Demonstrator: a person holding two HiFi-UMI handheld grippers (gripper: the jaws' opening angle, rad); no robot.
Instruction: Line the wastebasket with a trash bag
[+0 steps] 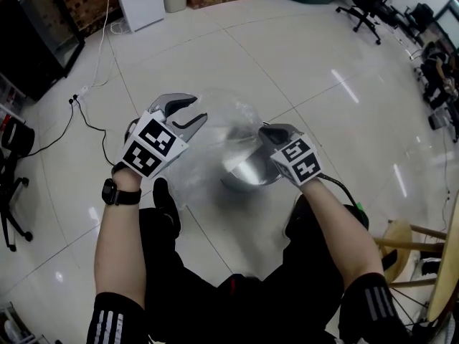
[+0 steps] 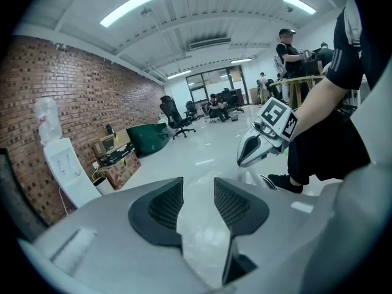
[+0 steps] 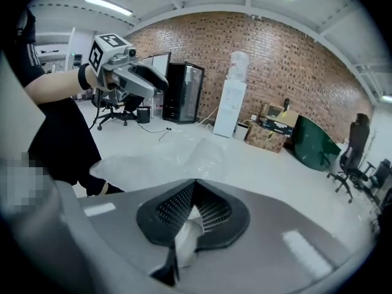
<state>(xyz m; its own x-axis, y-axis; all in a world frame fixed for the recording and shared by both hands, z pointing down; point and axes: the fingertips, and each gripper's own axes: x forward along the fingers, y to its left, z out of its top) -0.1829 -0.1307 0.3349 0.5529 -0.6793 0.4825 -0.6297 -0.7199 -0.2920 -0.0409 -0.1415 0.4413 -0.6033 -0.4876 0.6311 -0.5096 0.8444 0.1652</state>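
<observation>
White glossy floor tiles fill the head view, seen from steeply above, with a brick wall and office chairs far behind. A silvery metal wastebasket is seen on the floor just ahead of the person's shoes. It is blurred, so whether it stands upright cannot be told. A clear trash bag is billowed above and across it, between the two grippers and not yet inside the basket. The right gripper is closed, with a twist of bag film pinched between its pads. The left gripper is held with its jaws partly apart; film is seen lying in the gap, but no squeeze by the pads is evident. Several failures are judged possible. The film could be slid out of the loose left jaws, so that the bag's mouth would be held at one edge only and could not be spread over the rim. The thin plastic could be stretched or torn if the grippers are pulled too far apart. The light basket could be dragged or tipped on the slick tiles if the bag catches its rim, which is partly hidden under the film.
</observation>
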